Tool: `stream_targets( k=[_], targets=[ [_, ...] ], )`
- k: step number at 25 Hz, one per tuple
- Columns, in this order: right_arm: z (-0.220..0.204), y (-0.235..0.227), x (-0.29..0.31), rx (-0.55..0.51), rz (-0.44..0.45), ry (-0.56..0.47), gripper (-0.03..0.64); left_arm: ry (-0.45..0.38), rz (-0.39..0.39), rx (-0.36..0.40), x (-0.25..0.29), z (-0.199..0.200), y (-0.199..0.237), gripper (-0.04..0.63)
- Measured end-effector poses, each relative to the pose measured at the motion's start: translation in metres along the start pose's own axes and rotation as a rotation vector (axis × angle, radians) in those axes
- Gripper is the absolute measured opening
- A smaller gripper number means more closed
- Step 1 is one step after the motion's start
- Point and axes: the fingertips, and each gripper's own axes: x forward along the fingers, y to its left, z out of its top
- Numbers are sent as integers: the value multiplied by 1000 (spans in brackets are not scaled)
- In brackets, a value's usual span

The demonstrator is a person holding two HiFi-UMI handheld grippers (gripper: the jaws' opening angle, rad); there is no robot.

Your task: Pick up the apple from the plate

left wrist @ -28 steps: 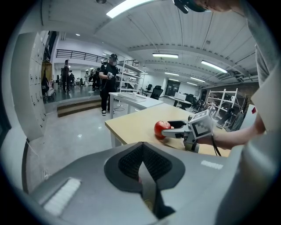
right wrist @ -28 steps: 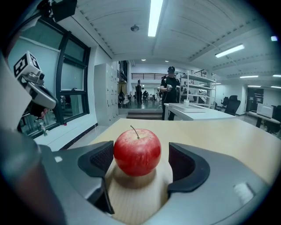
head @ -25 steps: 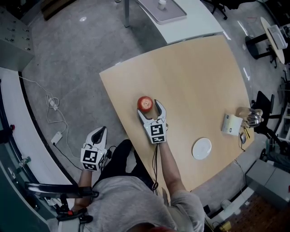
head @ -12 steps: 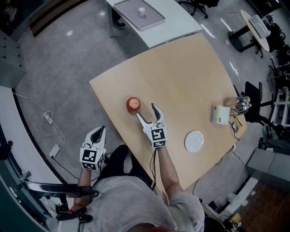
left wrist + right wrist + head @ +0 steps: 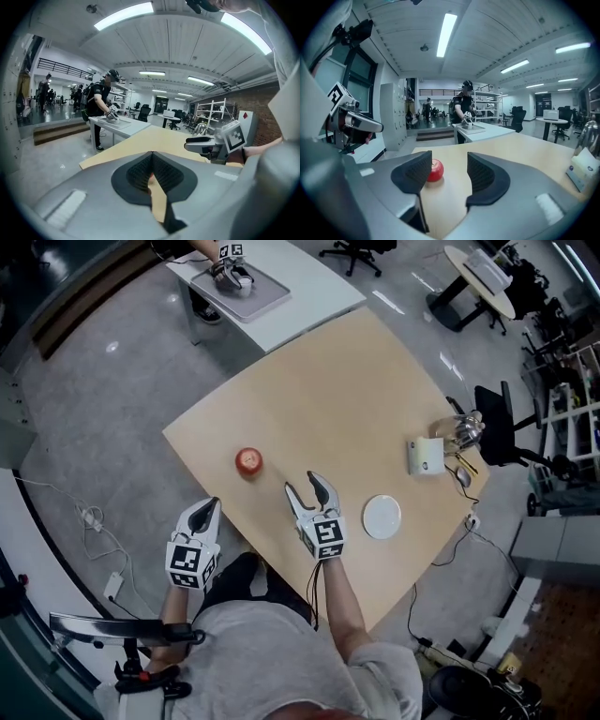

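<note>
A white box (image 5: 424,457) stands near the tan surface's (image 5: 347,390) right edge, a shiny glass vessel (image 5: 463,430) just beside it.

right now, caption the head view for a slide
Apple on the table, away from the white plate; right gripper between them, empty, jaws just closing.

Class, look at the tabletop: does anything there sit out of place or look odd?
Yes. The apple lies on the bare wooden table, apart from the white plate, which is empty. A fruit off its plate looks out of place. Nothing seems spilled or damaged.
</note>
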Motion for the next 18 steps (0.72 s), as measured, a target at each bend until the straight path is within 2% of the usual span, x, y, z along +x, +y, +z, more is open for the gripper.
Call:
stream_targets(
  k=[9, 18],
  targets=[
    [18, -18, -60, 69, -134, -70, 192, -54, -134, 76, 16, 32, -40, 20],
    [29, -39, -138, 117, -343, -155, 156, -94, -305, 147, 23, 58, -95, 20]
  ],
)
